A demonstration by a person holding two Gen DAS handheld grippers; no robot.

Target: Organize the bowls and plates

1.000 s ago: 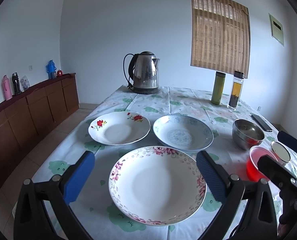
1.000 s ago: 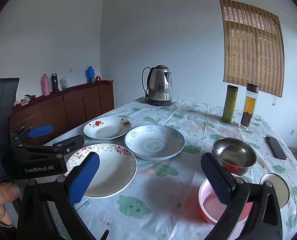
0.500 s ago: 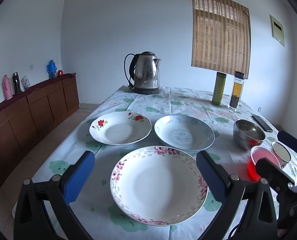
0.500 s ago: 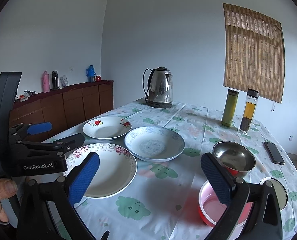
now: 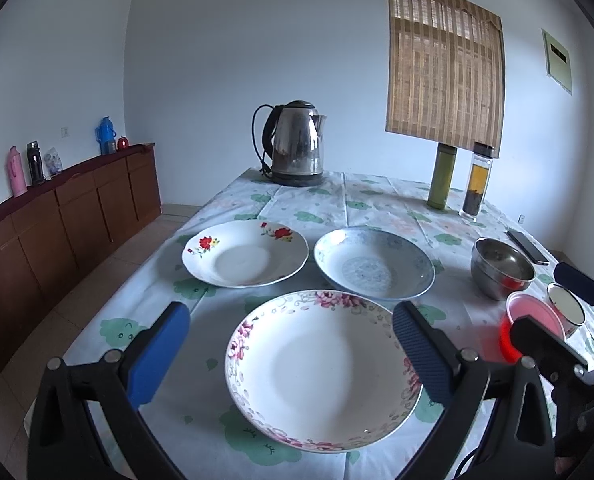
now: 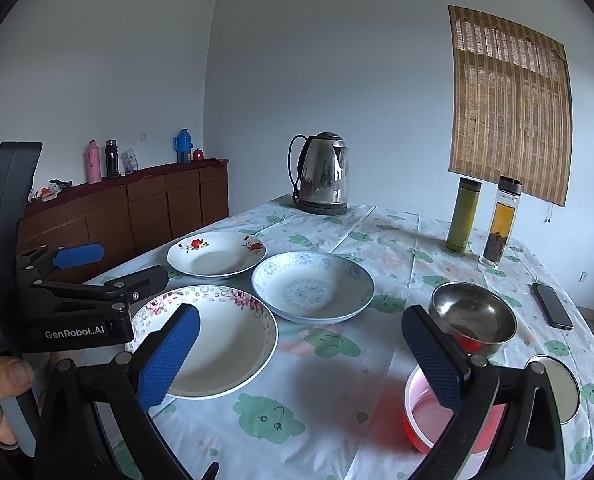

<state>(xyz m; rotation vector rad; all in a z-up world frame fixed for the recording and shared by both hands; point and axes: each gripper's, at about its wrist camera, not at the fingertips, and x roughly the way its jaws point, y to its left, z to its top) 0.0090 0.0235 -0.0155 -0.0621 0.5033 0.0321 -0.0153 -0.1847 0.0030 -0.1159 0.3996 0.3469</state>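
Three deep plates lie on the flowered tablecloth. The pink-rimmed plate (image 5: 317, 368) (image 6: 221, 344) is nearest, the red-flower plate (image 5: 245, 254) (image 6: 216, 254) is behind it at left, and the blue-patterned plate (image 5: 373, 268) (image 6: 313, 286) is behind at right. A steel bowl (image 5: 501, 266) (image 6: 473, 318), a red plastic bowl (image 5: 533, 320) (image 6: 429, 412) and a small enamel cup (image 5: 567, 306) (image 6: 557, 386) stand at the right. My left gripper (image 5: 293, 344) hangs open above the pink-rimmed plate, holding nothing. My right gripper (image 6: 301, 356) is open over bare cloth beside the red bowl.
A steel kettle (image 5: 295, 146) (image 6: 323, 174) stands at the table's far end. A green flask (image 6: 463, 214) and a glass tea bottle (image 6: 501, 220) stand at the far right, with a phone (image 6: 551, 306) near the right edge. A wooden sideboard (image 5: 69, 208) runs along the left wall.
Both grippers have drifted slightly; the views shift a little. Both stay open and the dishes have not moved.
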